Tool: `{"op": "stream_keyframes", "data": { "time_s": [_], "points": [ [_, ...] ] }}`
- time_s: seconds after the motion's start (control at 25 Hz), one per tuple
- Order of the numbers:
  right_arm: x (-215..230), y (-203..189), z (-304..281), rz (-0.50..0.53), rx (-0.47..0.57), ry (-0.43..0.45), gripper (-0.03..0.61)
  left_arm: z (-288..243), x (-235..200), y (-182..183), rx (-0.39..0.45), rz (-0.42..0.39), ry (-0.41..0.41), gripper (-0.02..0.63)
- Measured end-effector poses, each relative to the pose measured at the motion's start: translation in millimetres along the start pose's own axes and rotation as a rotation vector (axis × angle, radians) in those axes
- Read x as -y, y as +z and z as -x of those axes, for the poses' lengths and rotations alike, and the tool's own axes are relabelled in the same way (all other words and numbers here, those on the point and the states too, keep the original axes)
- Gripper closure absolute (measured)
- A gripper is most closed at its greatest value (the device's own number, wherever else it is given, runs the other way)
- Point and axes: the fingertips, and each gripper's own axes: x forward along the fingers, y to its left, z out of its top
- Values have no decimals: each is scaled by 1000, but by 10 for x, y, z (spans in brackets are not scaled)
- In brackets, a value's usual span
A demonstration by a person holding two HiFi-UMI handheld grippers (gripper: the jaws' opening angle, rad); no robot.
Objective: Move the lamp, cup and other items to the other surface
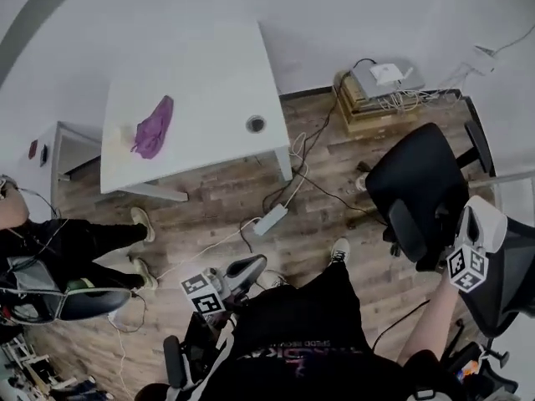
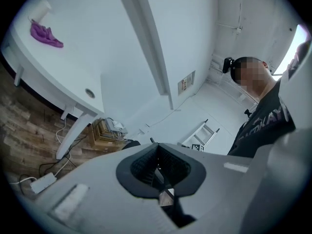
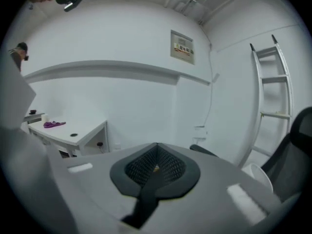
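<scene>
- Desk [image 1: 209,82]: white.
- Cloth [image 1: 153,128]: purple.
- Floor [image 1: 226,192]: brown wood grain.
- Chair [image 1: 418,186]: black.
- Fingers [image 3: 139,168]: black, ribbed.
- Cube [image 1: 466,267]: black-and-white square markers.

I counted one white worktop [image 1: 201,65], one purple cloth [image 1: 153,128] lying on it, one black office chair [image 1: 418,186], one white power strip [image 1: 271,220], one stack of boxes [image 1: 368,111], and one ladder [image 3: 273,82].

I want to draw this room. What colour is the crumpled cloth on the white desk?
The cloth is purple; the head view shows it best.
</scene>
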Motion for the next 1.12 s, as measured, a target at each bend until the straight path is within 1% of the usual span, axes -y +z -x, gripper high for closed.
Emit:
{"op": "stream_keyframes", "data": {
  "time_s": [0.08,0.16,0.24,0.32,0.36,0.44,0.52,0.56,0.6,0.68,0.76,0.8,0.84,0.92,1.0,1.04,1.12],
  "points": [
    [-356,396,35,31,47,80,581,194,9,112,26,-9,11,618],
    [-766,692,65,52,69,185,581,329,63,214,59,-21,12,618],
    [-1275,885,71,85,73,318,580,430,111,300,96,-41,15,618],
    [-1903,963,119,110,70,478,580,543,120,336,121,-66,23,618],
    [-2260,962,177,106,65,569,580,608,111,337,129,-80,25,618],
    [-3056,874,405,42,33,782,580,742,103,350,152,-90,35,618],
    [-3868,650,787,-50,-40,1012,580,873,115,359,177,-84,50,618],
    [-4230,494,1012,-83,-88,1113,580,937,128,354,189,-79,57,618],
    [-4547,324,1241,-102,-139,1199,580,1004,147,344,202,-74,64,618],
    [-5048,5,1675,-119,-239,1338,580,1148,192,323,239,-61,79,618],
    [-5429,-216,2065,-115,-329,1476,580,1297,200,294,276,-53,90,618],
    [-5587,-302,2246,-77,-361,1548,580,1377,184,268,289,-47,95,618],
    [-5721,-376,2404,-16,-380,1613,580,1455,162,243,298,-38,100,618],
    [-5915,-454,2639,105,-399,1718,580,1580,135,211,309,-22,108,618],
    [-6020,-480,2802,175,-414,1787,580,1641,162,198,314,-26,108,618],
    [-6053,-497,2862,197,-419,1806,580,1662,182,195,316,-34,108,617],
    [-6091,-547,2943,220,-418,1809,580,1702,217,173,318,-51,109,618]
  ]
}}
